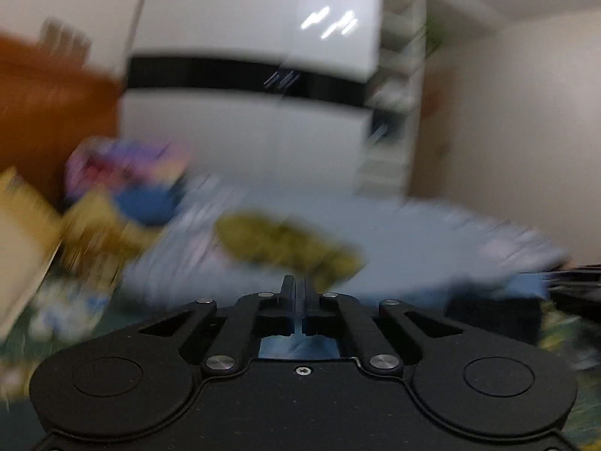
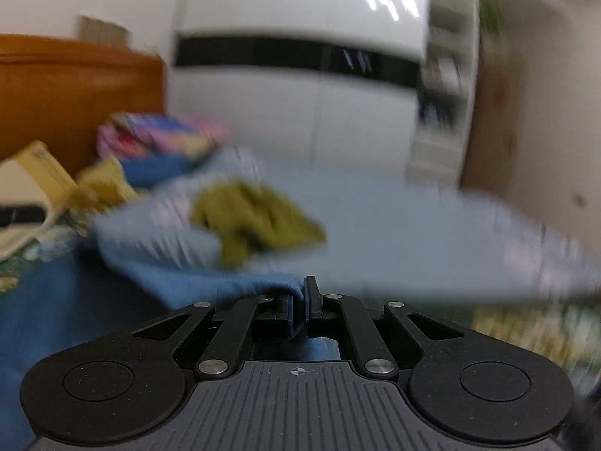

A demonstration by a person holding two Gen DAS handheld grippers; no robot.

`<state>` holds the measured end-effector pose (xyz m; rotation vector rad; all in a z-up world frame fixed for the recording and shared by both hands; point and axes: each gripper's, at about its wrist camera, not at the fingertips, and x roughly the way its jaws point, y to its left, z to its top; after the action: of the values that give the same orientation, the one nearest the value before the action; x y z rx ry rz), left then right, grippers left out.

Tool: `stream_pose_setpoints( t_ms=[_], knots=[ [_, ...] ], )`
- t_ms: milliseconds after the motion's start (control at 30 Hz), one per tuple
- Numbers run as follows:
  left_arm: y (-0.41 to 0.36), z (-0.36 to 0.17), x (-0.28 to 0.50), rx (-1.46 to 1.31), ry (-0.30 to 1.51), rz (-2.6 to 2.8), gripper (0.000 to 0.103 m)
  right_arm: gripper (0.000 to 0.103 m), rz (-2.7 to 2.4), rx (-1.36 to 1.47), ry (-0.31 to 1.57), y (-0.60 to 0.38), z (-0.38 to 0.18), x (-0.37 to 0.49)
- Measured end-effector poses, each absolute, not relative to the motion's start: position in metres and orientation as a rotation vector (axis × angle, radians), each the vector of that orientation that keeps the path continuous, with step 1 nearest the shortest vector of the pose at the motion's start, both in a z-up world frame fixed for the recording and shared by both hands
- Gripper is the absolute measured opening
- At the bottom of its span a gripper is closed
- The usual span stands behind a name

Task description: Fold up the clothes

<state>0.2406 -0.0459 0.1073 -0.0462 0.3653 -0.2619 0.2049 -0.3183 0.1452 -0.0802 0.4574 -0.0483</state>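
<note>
Both views are motion-blurred. A light blue garment is spread ahead of me, with an olive-green cloth lying on it. My left gripper is shut, with blue fabric showing between and under its fingers. In the right wrist view the blue garment stretches across, the olive cloth sits on it at left of centre, and my right gripper is shut on a bunched blue edge of the garment.
A pile of coloured clothes and yellow items lie at the left, in front of a brown wooden headboard. A white wardrobe with a black band stands behind, and shelves to its right.
</note>
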Motion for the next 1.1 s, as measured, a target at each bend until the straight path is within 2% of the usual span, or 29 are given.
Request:
stream_pose_setpoints(
  t_ms=[133,300,400,433,467,500,567,900,1100],
  knots=[
    [-0.05,0.056,0.284,-0.05,0.564,-0.199,0.001,0.004,-0.091,-0.077,0.599,-0.326,0.084,0.246],
    [-0.043,0.041,0.297,-0.075,0.667,-0.28,0.005,0.004,-0.117,-0.018,0.7,-0.349,0.042,0.275],
    [-0.041,0.048,0.301,-0.12,0.715,-0.372,0.031,0.005,-0.085,0.063,0.733,-0.376,0.036,0.287],
    [-0.041,0.051,0.302,-0.136,0.73,-0.404,0.042,0.012,-0.068,0.094,0.723,-0.38,0.039,0.282],
    [-0.043,0.048,0.302,-0.132,0.742,-0.41,0.047,0.021,-0.052,0.125,0.713,-0.385,0.043,0.277],
    [-0.046,0.044,0.302,-0.126,0.754,-0.413,0.047,0.025,-0.043,0.147,0.696,-0.391,0.049,0.267],
    [-0.052,0.036,0.301,-0.115,0.777,-0.419,0.048,0.041,-0.024,0.192,0.665,-0.401,0.06,0.248],
    [-0.081,0.012,0.289,-0.071,0.854,-0.449,0.046,0.045,0.046,0.393,0.828,-0.403,0.019,0.184],
    [-0.086,0.009,0.286,-0.079,0.861,-0.467,0.045,0.049,-0.069,0.479,0.728,-0.431,0.027,0.192]
  ],
)
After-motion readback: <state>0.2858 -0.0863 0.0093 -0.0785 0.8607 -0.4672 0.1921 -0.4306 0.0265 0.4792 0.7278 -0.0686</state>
